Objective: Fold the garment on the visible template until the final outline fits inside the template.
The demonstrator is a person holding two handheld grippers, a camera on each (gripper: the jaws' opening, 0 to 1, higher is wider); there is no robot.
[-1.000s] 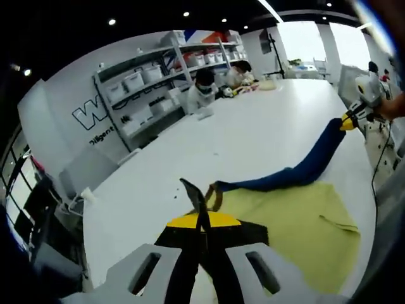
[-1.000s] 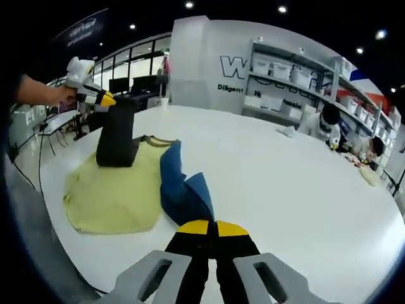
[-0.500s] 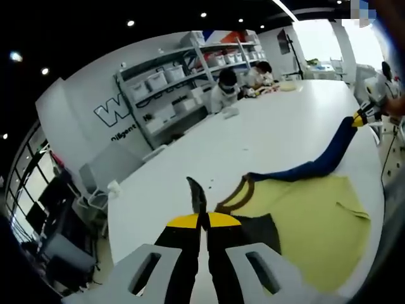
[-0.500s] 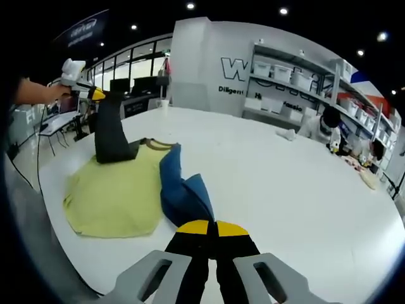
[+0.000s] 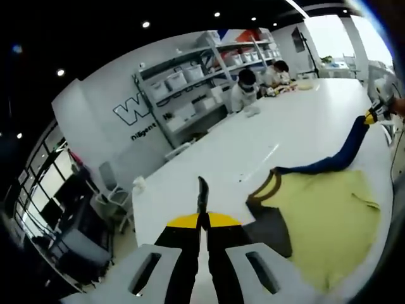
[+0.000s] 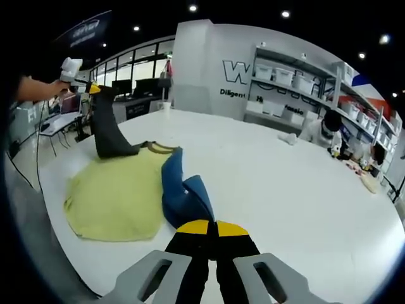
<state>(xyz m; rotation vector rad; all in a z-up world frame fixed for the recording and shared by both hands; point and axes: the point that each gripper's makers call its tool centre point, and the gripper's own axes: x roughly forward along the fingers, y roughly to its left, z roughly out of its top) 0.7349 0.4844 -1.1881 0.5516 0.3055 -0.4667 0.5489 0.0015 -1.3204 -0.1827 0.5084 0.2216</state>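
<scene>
Both sleeves lifted higher than a second ago: left gripper point(image 6: 93, 88) clamps dark sleeve point(image 6: 107, 130), right gripper point(image 6: 206, 226) clamps blue sleeve point(image 6: 180, 193). Yellow shirt point(image 6: 111, 196) on white table point(image 6: 285, 190); folding barely begun.

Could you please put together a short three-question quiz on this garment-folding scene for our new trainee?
1. True or false: the left gripper holds the dark grey sleeve lifted above the table.
2. Which part of the garment is the right gripper shut on? A) the yellow-green body B) the blue sleeve C) the brown collar
3. Fill in the blank: the garment's yellow-green body lies ____ on the table.

Key:
1. True. The sleeve hangs from the closed jaws down to the garment.
2. B, the blue sleeve.
3. Flat. It is spread out near the table's edge, with the brown collar at one end.
</scene>
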